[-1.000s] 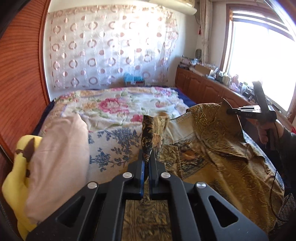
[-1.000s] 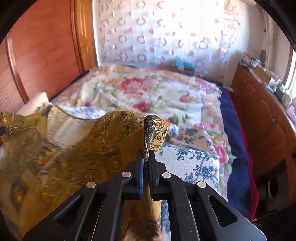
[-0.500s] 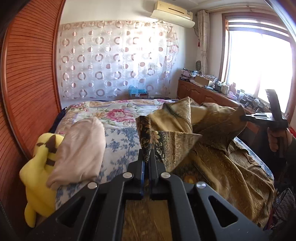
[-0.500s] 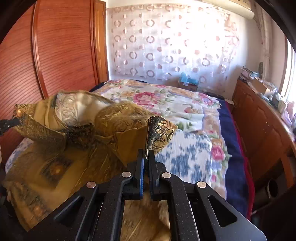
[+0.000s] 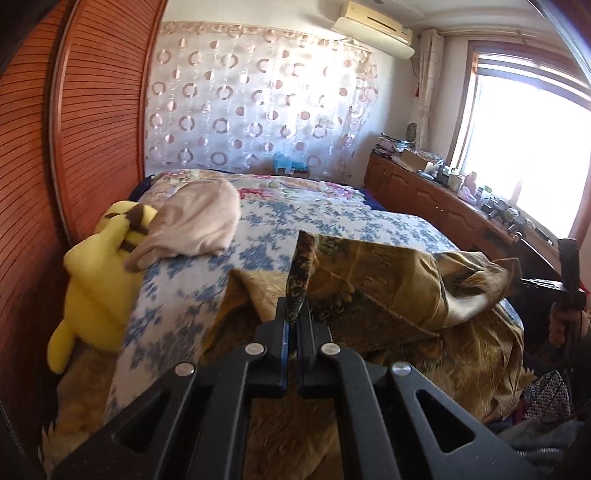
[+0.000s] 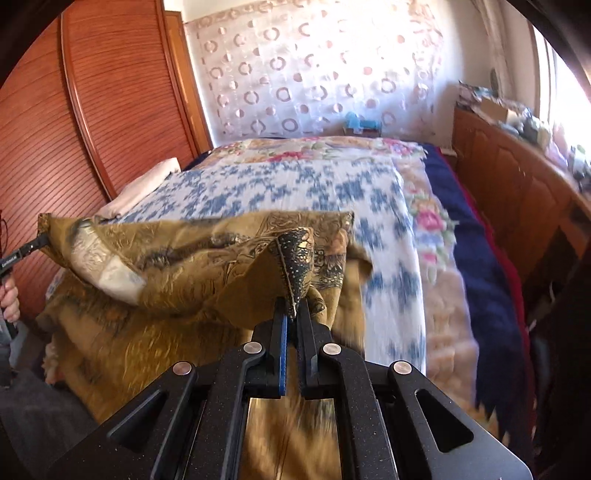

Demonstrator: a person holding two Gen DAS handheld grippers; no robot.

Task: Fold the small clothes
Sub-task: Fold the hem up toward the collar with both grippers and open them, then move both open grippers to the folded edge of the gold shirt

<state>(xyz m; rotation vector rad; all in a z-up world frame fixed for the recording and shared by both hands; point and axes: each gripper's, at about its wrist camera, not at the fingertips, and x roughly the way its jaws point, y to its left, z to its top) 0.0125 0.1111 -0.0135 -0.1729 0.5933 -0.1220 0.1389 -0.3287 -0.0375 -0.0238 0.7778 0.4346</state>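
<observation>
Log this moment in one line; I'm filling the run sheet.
left gripper: shut on shirt | right gripper: shut on shirt | shirt: partly lifted over bed

left claw [image 5: 294, 321] clamped, right claw [image 6: 294, 318] clamped

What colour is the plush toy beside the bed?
Yellow with brown markings; left wrist view shows it best.

Home bedroom. Bed with blue-and-white floral quilt [image 5: 332, 221], yellow plush toy [image 5: 96, 280] by the reddish slatted wooden wardrobe door [image 5: 92, 122], circle-patterned sheer curtain [image 5: 258, 99], white wall air conditioner [image 5: 373, 24], cluttered low wooden cabinet [image 5: 424, 195] under the sunlit window [image 5: 535, 144].
</observation>
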